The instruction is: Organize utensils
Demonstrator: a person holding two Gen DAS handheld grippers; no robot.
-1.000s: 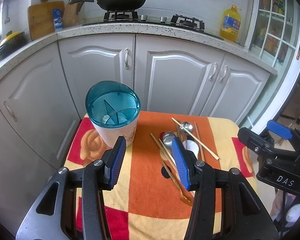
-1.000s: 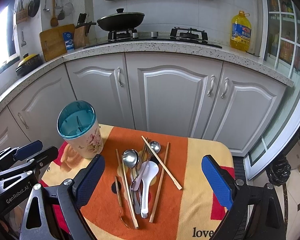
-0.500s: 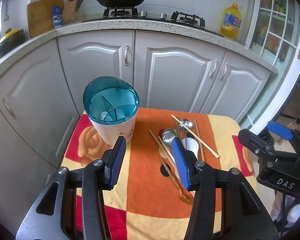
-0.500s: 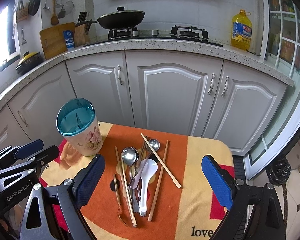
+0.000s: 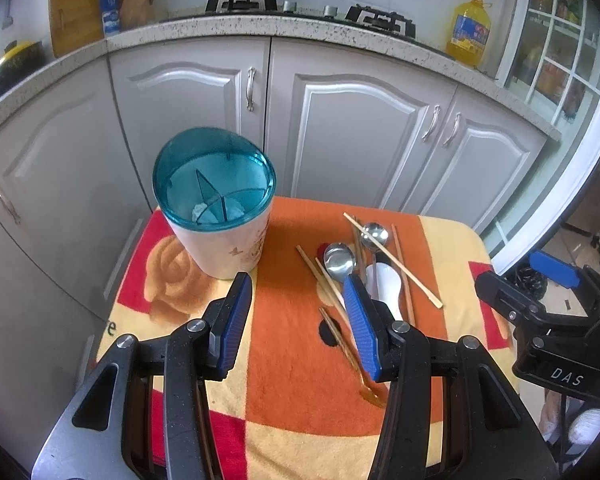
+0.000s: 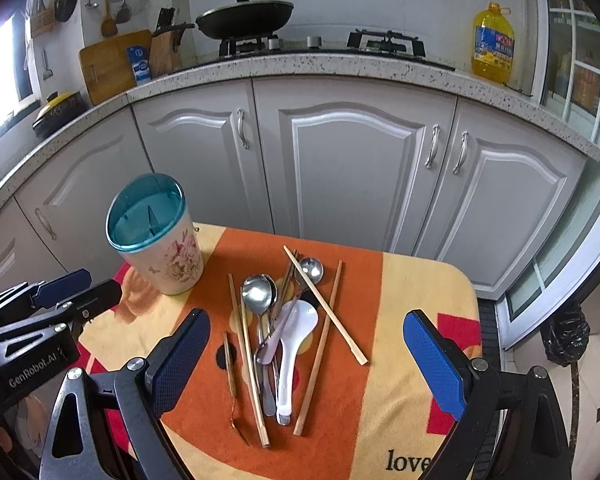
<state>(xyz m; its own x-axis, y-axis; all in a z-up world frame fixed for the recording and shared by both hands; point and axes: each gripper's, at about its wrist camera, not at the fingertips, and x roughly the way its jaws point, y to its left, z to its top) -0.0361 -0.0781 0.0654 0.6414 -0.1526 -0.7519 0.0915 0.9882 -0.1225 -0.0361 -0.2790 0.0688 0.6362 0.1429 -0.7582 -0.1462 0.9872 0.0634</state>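
A floral utensil holder (image 6: 160, 240) with a teal divided rim (image 5: 214, 184) stands at the far left of the small table. To its right lies a loose pile: wooden chopsticks (image 6: 324, 304), steel spoons (image 6: 258, 294), a white ceramic spoon (image 6: 296, 332) and a slim gold spoon (image 6: 232, 384). My left gripper (image 5: 296, 304) hovers open above the cloth between holder and pile, holding nothing. My right gripper (image 6: 308, 344) is wide open above the pile, with nothing between its fingers. In the left wrist view, the pile (image 5: 364, 264) lies just past my right-hand fingertip.
An orange, yellow and red cloth (image 6: 400, 280) covers the table. Grey kitchen cabinets (image 6: 360, 168) stand close behind it, under a speckled counter with a stove, a pan (image 6: 244, 16) and a yellow oil bottle (image 6: 494, 44). A black bin bag (image 6: 564, 336) sits on the floor right.
Both grippers have dipped slightly lower and nearer the table; the counter sits higher in both views. Both stay open and the utensils have not moved.
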